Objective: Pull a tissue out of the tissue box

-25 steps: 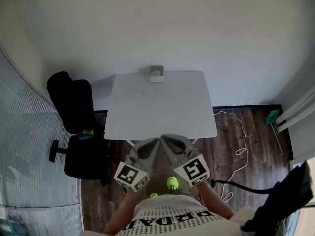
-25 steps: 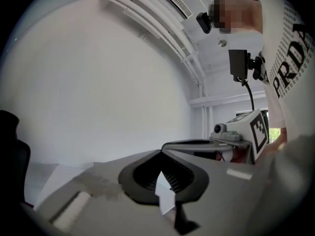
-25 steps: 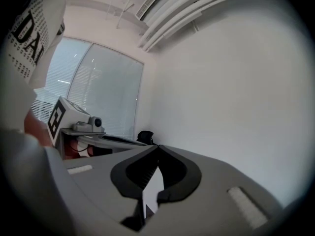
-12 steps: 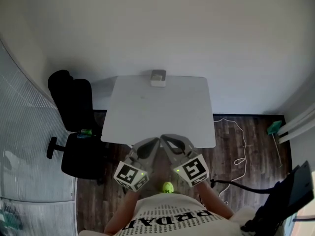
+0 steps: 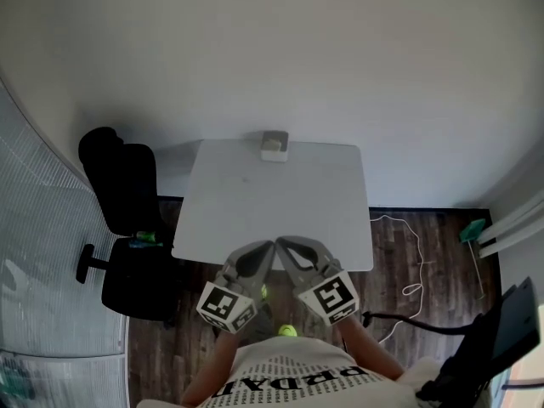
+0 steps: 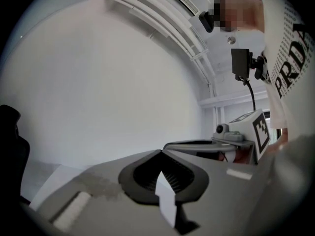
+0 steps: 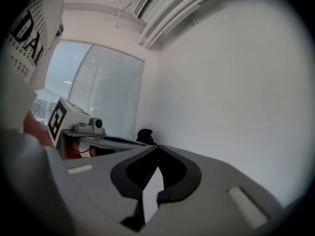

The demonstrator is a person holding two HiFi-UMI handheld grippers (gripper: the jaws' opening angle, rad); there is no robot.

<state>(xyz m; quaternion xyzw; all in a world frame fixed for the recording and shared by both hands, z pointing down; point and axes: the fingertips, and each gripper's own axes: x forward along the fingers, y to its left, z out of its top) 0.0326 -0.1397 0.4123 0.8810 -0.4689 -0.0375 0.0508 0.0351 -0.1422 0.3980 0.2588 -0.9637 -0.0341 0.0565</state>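
Observation:
A small grey tissue box [image 5: 274, 144] with a white tissue showing on top stands at the far edge of a light grey table [image 5: 272, 206], seen only in the head view. Both grippers hang below the table's near edge, far from the box. My left gripper [image 5: 270, 245] is shut, tips meeting, nothing between them [image 6: 160, 151]. My right gripper [image 5: 279, 243] is likewise shut and empty [image 7: 157, 145]. Both gripper views point up at a white wall, so the box and the table are out of their sight.
A black office chair [image 5: 126, 219] stands left of the table. A white cable [image 5: 410, 245] and a black cable [image 5: 408, 321] lie on the dark wood floor at the right. A glass partition [image 5: 42, 270] runs along the left.
The table and box have slid slightly down in the head view as the view shifted. Both grippers stay shut and close together below the table's edge.

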